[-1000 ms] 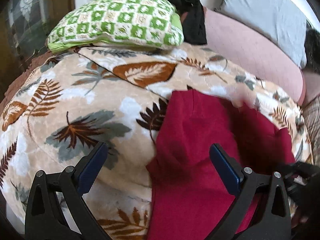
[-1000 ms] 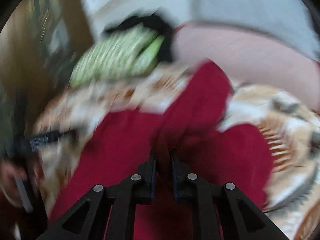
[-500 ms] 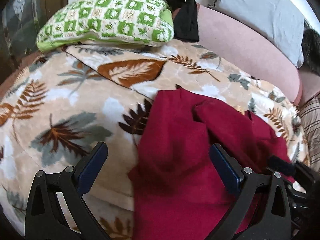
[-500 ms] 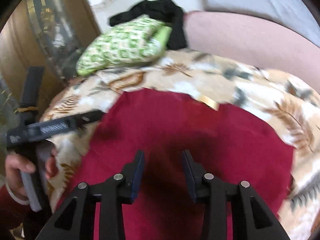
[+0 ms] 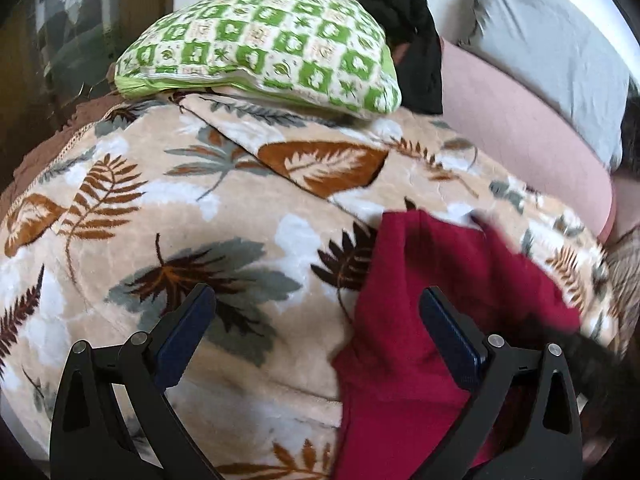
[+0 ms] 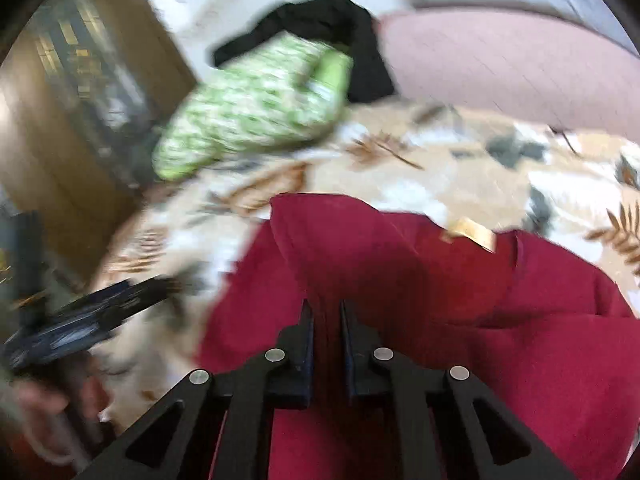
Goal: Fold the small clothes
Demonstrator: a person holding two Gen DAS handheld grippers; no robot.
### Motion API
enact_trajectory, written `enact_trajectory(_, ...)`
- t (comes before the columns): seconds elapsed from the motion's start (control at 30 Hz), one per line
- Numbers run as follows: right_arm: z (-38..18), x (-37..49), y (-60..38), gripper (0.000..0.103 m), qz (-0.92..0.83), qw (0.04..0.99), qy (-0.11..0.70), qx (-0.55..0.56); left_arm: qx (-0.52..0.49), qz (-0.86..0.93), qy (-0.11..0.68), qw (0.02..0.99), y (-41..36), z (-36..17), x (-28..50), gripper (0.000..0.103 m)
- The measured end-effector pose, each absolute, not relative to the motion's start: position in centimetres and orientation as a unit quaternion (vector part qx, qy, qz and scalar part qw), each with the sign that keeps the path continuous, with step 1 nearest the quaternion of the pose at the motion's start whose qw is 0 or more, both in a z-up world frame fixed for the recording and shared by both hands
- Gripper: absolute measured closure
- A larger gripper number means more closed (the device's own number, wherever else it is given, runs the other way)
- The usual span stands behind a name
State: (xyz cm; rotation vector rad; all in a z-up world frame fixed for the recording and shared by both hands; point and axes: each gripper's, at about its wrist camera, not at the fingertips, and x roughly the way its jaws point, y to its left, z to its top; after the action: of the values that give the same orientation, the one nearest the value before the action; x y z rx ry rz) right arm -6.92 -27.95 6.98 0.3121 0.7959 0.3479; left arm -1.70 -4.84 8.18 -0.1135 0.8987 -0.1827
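Observation:
A dark red garment [image 5: 420,252] lies rumpled on the leaf-print blanket [image 5: 200,208]. My left gripper [image 5: 316,294] hangs open just above the blanket. Its right finger is over the garment's left edge, and nothing is between the pads. In the right wrist view the red garment [image 6: 520,360] fills the lower half, with a gold label [image 6: 474,236] at its far edge. My right gripper [image 6: 325,306] is closing its jaws, and they pinch a raised fold of the red cloth. The left gripper [image 6: 92,316] shows blurred at the left, held by a hand [image 6: 52,412].
A green checked pillow [image 5: 272,52] lies at the far end of the blanket, with a black garment [image 5: 416,40] behind it. A pink bolster [image 5: 520,132] and a grey pillow [image 5: 552,48] line the right side. A wooden cabinet [image 6: 80,100] stands at the left.
My right gripper let go of the lifted red cloth, opened over the flattened garment, then closed on a new fold. My left gripper stayed open and shifted sideways, off the garment.

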Motion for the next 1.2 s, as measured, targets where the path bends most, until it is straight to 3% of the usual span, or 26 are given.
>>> enact_trajectory(0.17,3.5,-6.2,-22.7,0.088,0.178,0.867,0.46,0.064,-0.075,-0.093,0.436,0.892,-5.5,8.5,-2.1,0.001)
enact_trajectory(0.27,3.9,-8.3,-25.2,0.085,0.175,0.865,0.457,0.11,-0.043,-0.098,0.437,0.893,-7.0,8.1,-2.4,0.001)
enact_trajectory(0.4,7.1,-13.0,-32.9,0.051,0.039,0.905,0.406,0.12,-0.016,-0.108,0.444,0.889,-9.1,6.6,-2.5,0.001)
enact_trajectory(0.43,7.3,-13.8,-34.3,0.048,0.007,0.907,0.403,0.12,-0.015,-0.111,0.448,0.887,-9.5,6.2,-2.5,0.001)
enact_trajectory(0.57,5.0,-14.2,-39.4,0.05,-0.039,0.879,0.454,0.141,0.013,-0.116,0.462,0.879,-11.8,4.1,-2.6,0.001)
enact_trajectory(0.67,1.7,-14.4,-40.9,0.069,-0.13,0.856,0.498,0.043,0.059,-0.106,0.479,0.869,-13.3,1.9,-2.6,0.001)
enact_trajectory(0.77,1.2,-16.4,-44.2,0.067,-0.129,0.857,0.48,0.138,0.064,-0.103,0.485,0.866,-13.5,0.6,-2.6,0.001)
enact_trajectory(0.87,2.6,-16.9,-44.7,0.067,-0.143,0.863,0.461,0.148,0.048,-0.105,0.493,0.862,-13.0,0.9,-2.2,0.001)
enact_trajectory(0.93,3.4,-16.8,-44.9,0.06,-0.14,0.873,0.438,0.161,0.05,-0.1,0.489,0.865,-12.8,1.2,-2.2,0.001)
enact_trajectory(1.0,3.8,-16.2,-45.3,0.036,-0.136,0.878,0.419,0.189,0.056,-0.097,0.487,0.866,-12.9,1.3,-2.1,0.001)
enact_trajectory(1.07,3.0,-14.6,-45.5,0.031,-0.128,0.873,0.426,0.2,0.055,-0.096,0.487,0.866,-12.9,1.1,-2.0,0.001)
enact_trajectory(1.13,1.4,-12.4,-45.4,0.037,-0.117,0.861,0.447,0.212,0.051,-0.095,0.488,0.866,-13.0,0.9,-2.0,0.001)
enact_trajectory(1.17,0.8,-11.9,-45.5,0.066,-0.118,0.854,0.458,0.219,0.05,-0.096,0.487,0.866,-13.0,0.9,-2.0,0.001)
enact_trajectory(1.2,0.6,-11.7,-45.6,0.082,-0.124,0.852,0.459,0.217,0.05,-0.096,0.486,0.867,-13.0,0.8,-2.1,0.001)
